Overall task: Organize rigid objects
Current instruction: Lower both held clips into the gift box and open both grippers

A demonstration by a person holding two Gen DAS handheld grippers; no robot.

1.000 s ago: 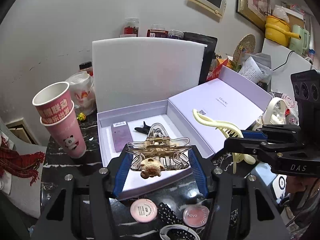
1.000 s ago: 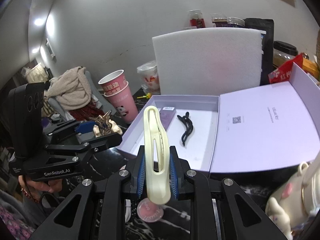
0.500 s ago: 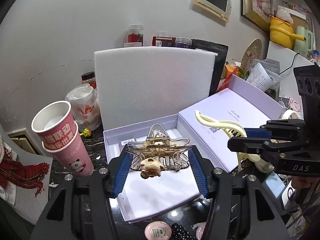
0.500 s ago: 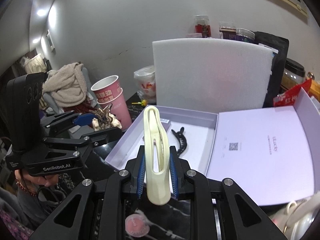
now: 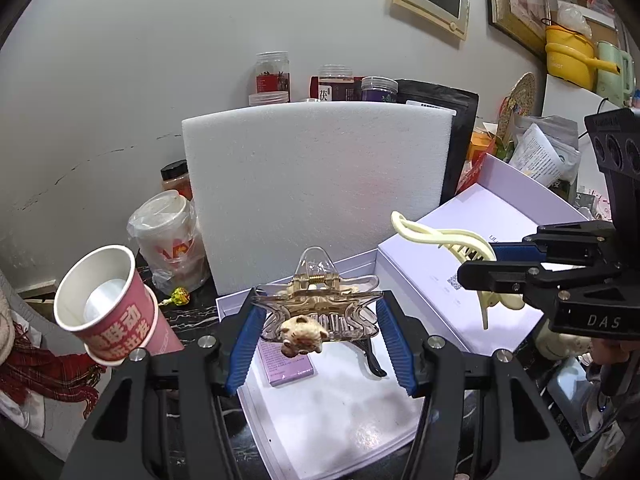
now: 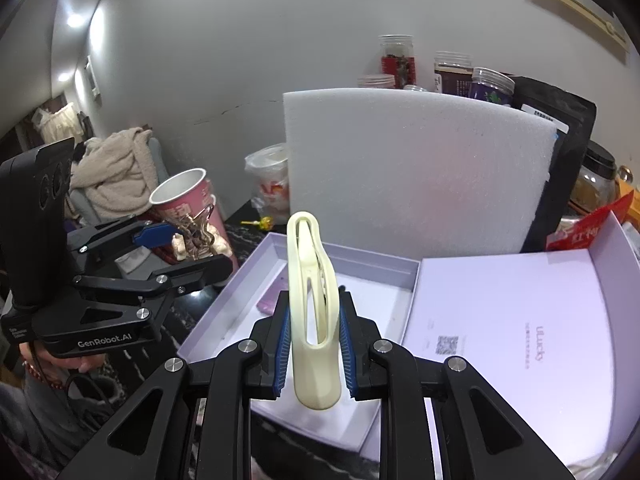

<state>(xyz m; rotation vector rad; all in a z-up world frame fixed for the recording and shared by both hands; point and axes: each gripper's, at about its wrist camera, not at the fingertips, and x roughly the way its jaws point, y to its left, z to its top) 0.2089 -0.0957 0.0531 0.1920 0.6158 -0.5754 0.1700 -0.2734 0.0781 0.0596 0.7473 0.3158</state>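
Observation:
My left gripper is shut on a clear amber star-shaped hair claw with a small bear charm, held above the open white box. My right gripper is shut on a cream hair claw, held above the same box; it also shows at the right of the left wrist view. Inside the box lie a purple card and a black hair clip, partly hidden by the held claws.
A white foam board stands behind the box. The box lid lies open to the right. Stacked pink paper cups and a bagged cup stand at the left. Jars and bags line the wall behind.
Both grippers have moved forward and up over the box with their hair claws still held. The round items on the near table edge have dropped out of view.

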